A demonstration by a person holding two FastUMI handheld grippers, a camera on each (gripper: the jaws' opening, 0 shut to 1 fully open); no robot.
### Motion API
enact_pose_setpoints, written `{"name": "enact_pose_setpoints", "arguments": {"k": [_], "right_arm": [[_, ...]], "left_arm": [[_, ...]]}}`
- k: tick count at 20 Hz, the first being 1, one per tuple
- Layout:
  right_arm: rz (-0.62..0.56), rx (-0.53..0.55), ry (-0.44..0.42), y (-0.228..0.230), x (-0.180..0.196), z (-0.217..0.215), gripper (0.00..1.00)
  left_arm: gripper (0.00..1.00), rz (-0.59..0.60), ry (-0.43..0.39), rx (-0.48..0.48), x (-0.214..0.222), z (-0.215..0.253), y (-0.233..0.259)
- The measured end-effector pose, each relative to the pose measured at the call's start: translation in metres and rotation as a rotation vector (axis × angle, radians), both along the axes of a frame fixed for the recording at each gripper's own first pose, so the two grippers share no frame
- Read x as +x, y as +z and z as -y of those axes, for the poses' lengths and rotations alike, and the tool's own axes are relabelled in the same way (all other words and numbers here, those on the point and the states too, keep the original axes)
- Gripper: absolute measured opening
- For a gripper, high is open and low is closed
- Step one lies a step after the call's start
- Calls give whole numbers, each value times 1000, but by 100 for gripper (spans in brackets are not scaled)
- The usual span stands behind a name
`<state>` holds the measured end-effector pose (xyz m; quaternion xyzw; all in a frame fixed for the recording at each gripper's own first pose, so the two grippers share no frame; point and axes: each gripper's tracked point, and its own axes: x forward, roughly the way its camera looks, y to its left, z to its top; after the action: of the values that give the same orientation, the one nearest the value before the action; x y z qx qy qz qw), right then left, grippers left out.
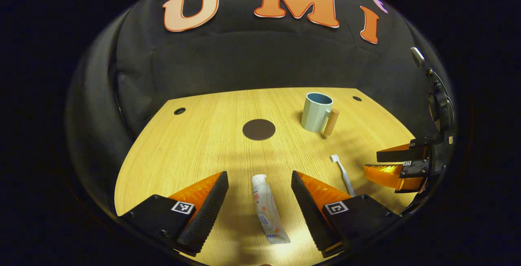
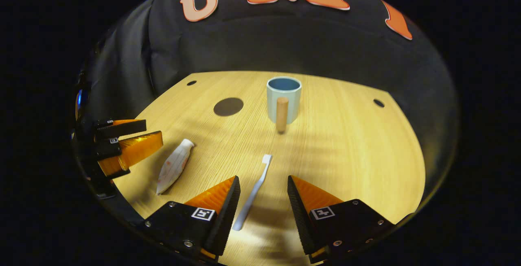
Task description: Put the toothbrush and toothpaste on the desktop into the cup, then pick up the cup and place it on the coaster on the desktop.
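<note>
My left tongs (image 1: 259,190) stand wide over the toothpaste tube (image 1: 266,211), my right tongs (image 2: 263,195) wide over the toothbrush (image 2: 254,192), each lying lengthwise on the table (image 2: 346,148) between open fingers, pointing toward the cup (image 2: 283,99).

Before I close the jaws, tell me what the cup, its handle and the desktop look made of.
Cup: pale blue, matte, likely plastic or glazed ceramic; faceted walls, no gloss. Handle: a tan peg, probably wood. Desktop: light wood-grain surface with straight lines, perhaps laminate.
</note>
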<state>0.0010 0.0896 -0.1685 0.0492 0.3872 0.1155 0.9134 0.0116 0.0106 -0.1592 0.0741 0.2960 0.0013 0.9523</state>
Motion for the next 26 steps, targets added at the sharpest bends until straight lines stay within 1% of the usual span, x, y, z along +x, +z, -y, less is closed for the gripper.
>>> {"name": "enact_pose_setpoints", "arguments": {"k": [3, 4, 5, 6, 7, 8, 9, 10, 11, 12, 15, 16, 17, 18, 19, 21, 22, 24, 25, 26], "right_arm": [[-62, -34, 9, -19, 2, 1, 71], [-95, -34, 5, -28, 1, 0, 66], [-135, -18, 8, -33, 0, -3, 71], [-174, 7, 6, -39, -1, -7, 67], [-206, 27, 1, -42, -1, -9, 59], [-227, 28, -2, -46, 0, -9, 57], [-240, 26, -5, -49, 2, -8, 56], [-254, 20, -13, -53, 5, -10, 54], [-268, 17, -18, -54, 8, -12, 51], [-282, 26, -20, -53, 8, -15, 49], [-301, 0, -35, -54, 13, -21, 41], [-299, -20, -32, -55, 15, -23, 39], [-299, -47, -26, -56, 17, -21, 41], [-293, -79, -17, -58, 22, -21, 27], [-286, -109, -12, -58, 25, -20, 27], [-269, -137, -4, -55, 22, -17, 20], [-272, -134, -9, -56, 22, -18, 20], [-279, -107, -12, -58, 24, -19, 15], [-280, -94, -17, -57, 24, -18, 9], [-278, -83, -12, -56, 23, -17, 7]], "left_arm": [[100, -86, 13, -27, -1, 2, -25], [100, -122, 19, -33, -1, 1, -34], [100, -149, 25, -35, -1, 0, -40], [100, -175, 30, -46, 1, 0, -47], [99, -199, 36, -56, 0, 1, -55], [94, -218, 38, -65, 0, 0, -61], [92, -237, 43, -64, 0, -3, -66], [92, -250, 46, -66, 2, -5, -69], [92, -267, 47, -73, 2, -4, -73], [84, -282, 48, -72, 3, -3, -77], [83, -331, 65, -81, 3, -4, -93], [73, -323, 67, -67, 8, -7, -93], [71, -322, 66, -61, 10, -9, -92], [63, -333, 74, -55, 11, -10, -94], [54, -339, 79, -45, 13, -10, -93], [46, -343, 93, -32, 22, -11, -91], [43, -342, 99, -32, 29, -11, -89], [38, -337, 95, -45, 44, -7, -84], [37, -337, 100, -50, 53, -5, -80], [24, -329, 94, -59, 64, -2, -74]]}}
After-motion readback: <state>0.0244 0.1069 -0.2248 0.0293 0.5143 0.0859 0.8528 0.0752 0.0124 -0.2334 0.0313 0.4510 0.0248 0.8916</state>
